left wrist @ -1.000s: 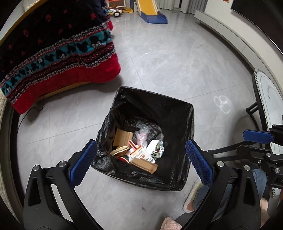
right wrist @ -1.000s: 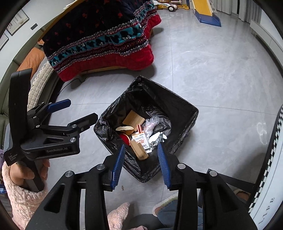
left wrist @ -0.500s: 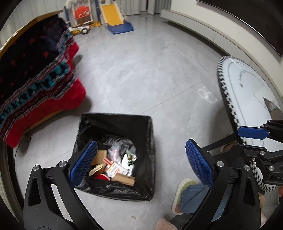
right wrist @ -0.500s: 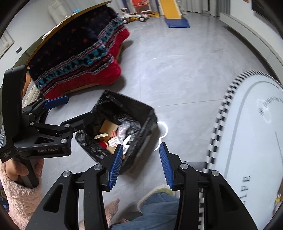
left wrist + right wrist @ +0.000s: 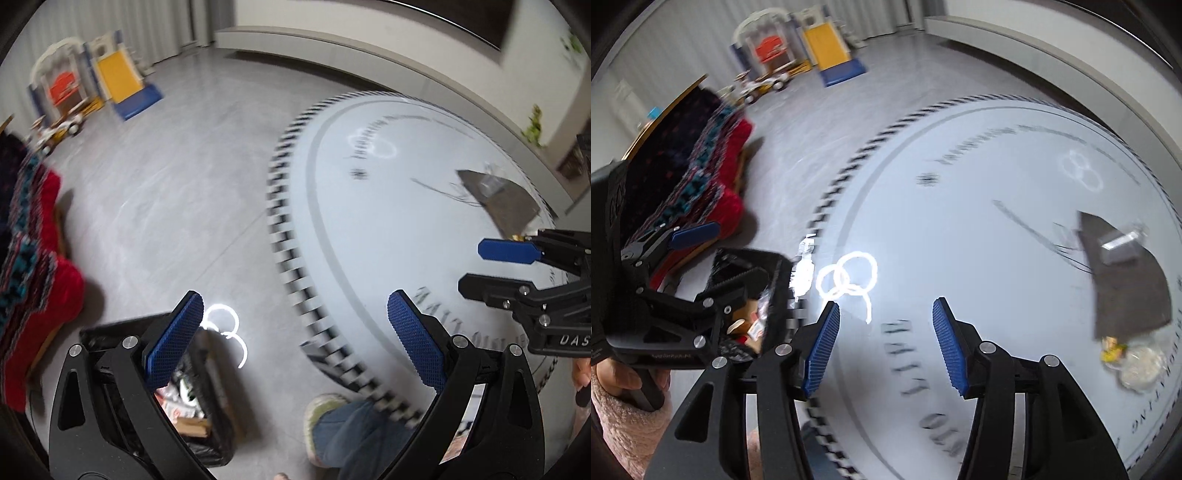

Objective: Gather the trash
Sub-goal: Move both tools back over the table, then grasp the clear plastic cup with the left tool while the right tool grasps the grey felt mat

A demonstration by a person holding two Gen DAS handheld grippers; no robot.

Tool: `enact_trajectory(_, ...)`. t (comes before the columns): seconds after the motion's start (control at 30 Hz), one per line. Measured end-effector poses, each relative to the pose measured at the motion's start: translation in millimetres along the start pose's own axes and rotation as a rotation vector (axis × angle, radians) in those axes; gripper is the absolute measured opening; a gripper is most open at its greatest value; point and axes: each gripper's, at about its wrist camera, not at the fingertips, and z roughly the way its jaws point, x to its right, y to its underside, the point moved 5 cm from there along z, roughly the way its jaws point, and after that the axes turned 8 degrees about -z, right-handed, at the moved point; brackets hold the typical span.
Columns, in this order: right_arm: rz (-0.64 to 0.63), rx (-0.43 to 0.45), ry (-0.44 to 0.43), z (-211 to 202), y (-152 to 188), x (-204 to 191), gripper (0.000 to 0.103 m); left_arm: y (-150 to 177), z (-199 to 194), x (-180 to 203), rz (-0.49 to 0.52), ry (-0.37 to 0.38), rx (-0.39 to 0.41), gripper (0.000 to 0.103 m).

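My left gripper (image 5: 293,339) is open and empty, hanging over the edge of a round white table (image 5: 388,221). The black-lined trash bin (image 5: 207,435), with wrappers and cardboard inside, stands on the floor at lower left, partly behind its left finger. In the right wrist view my right gripper (image 5: 886,347) is over the table, its jaws opening with nothing between them. On the table's far right lie a dark grey sheet (image 5: 1123,280), a small yellow wrapper (image 5: 1112,350) and crumpled clear plastic (image 5: 1141,365). The bin (image 5: 746,266) is at the left, behind the left gripper (image 5: 713,262).
A red and dark patterned blanket (image 5: 29,258) drapes over furniture at the left. A toy slide (image 5: 122,81) stands far back on the grey floor. The person's slippered foot and jeans leg (image 5: 343,424) are beside the bin, under the table's edge.
Both grippers have swung away from above the bin to the right, over the round table. The bin has slid to the lower left of both views. The right jaws have widened.
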Motion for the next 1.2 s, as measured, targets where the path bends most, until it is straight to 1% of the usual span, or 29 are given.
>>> enact_trajectory(0.27, 0.21, 0.027, 0.124, -37.9, 30.3, 138.2, 0.054, -35.5, 41.2, 123.6, 0.183, 0.099, -0.032, 0.097)
enact_trajectory(0.43, 0.343, 0.039, 0.181, -53.6, 48.6, 209.1, 0.054, -62.0, 71.3, 202.3, 0.305, 0.175, -0.035, 0.097)
enact_trajectory(0.5, 0.398, 0.044, 0.184, -56.5, 56.9, 234.0, 0.054, -69.9, 87.5, 231.6, 0.363, 0.185, -0.039, 0.097)
enact_trajectory(0.57, 0.444, 0.042, 0.193, -57.6, 65.2, 253.6, 0.054, -76.5, 103.5, 255.9, 0.418, 0.186, -0.04, 0.097)
enact_trajectory(0.67, 0.493, 0.032, 0.191, -54.2, 74.5, 277.8, 0.054, -88.0, 125.2, 285.4, 0.452, 0.211, -0.056, 0.097)
enact_trajectory(0.87, 0.527, 0.006, 0.176, -40.4, 82.4, 302.0, 0.054, -102.3, 163.1, 319.1, 0.494, 0.221, -0.094, 0.096)
enact_trajectory(0.9, 0.529, 0.002, 0.17, -37.8, 82.2, 303.1, 0.054, -102.8, 167.5, 323.6, 0.496, 0.229, -0.102, 0.094)
enact_trajectory(0.93, 0.532, 0.0, 0.164, -35.0, 81.6, 303.5, 0.054, -103.3, 170.8, 326.0, 0.497, 0.238, -0.107, 0.085)
enact_trajectory(0.97, 0.534, -0.002, 0.158, -31.9, 80.3, 304.0, 0.054, -103.4, 174.8, 327.9, 0.496, 0.242, -0.118, 0.072)
enact_trajectory(1.03, 0.541, -0.008, 0.142, -26.5, 78.3, 304.1, 0.054, -103.4, 182.6, 328.6, 0.491, 0.255, -0.148, 0.06)
enact_trajectory(1.1, 0.544, -0.013, 0.127, -21.5, 75.0, 302.6, 0.054, -101.5, 188.2, 332.3, 0.497, 0.261, -0.162, 0.055)
enact_trajectory(1.13, 0.544, -0.017, 0.119, -19.1, 73.0, 303.0, 0.054, -100.3, 189.0, 332.4, 0.498, 0.262, -0.164, 0.05)
enact_trajectory(1.17, 0.542, -0.021, 0.113, -17.2, 71.1, 300.8, 0.046, -98.7, 189.9, 333.3, 0.493, 0.275, -0.169, 0.044)
enact_trajectory(1.2, 0.536, -0.028, 0.101, -14.5, 68.9, 299.0, 0.026, -98.7, 190.7, 333.3, 0.483, 0.282, -0.174, 0.043)
